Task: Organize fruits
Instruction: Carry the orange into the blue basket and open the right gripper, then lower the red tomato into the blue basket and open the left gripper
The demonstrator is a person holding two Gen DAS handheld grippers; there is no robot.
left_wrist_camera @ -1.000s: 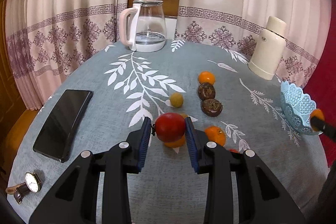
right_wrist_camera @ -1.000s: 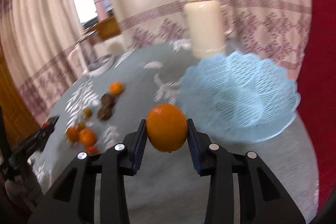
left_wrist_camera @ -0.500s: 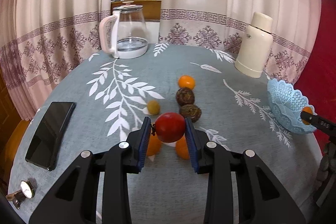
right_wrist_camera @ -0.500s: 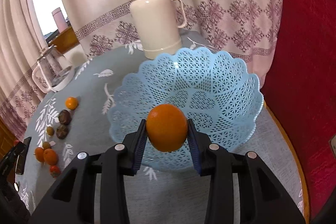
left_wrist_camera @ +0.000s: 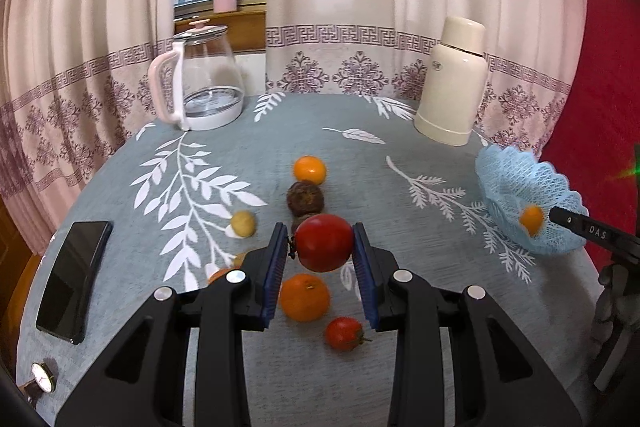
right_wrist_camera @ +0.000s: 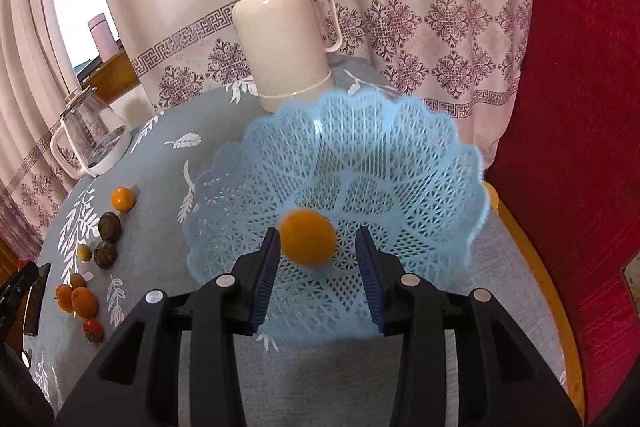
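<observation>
Presently recorded, fruit-sorting table. Left gripper: jaws closed on a red tomato, both blue pads pressing its sides, the fruit held clear above the table. Right gripper: jaws stood apart over the blue lattice basket; an orange, blurred, lay against the left pad with a plain gap to the right pad, so it was no longer clamped. The basket stood at the table's right edge, just in front of the cream thermos, which occupied the far right edge.

Loose fruit, middle of the table, in a rough line running from far to near: one small orange, a dark brown round fruit, a second one mostly hidden behind the tomato, a large orange under the left jaws, a small red tomato nearest the front edge. A small yellow-green fruit lay left of the line.

Other items: glass kettle at the far left edge; black phone at the left edge; wristwatch at the near left corner.
</observation>
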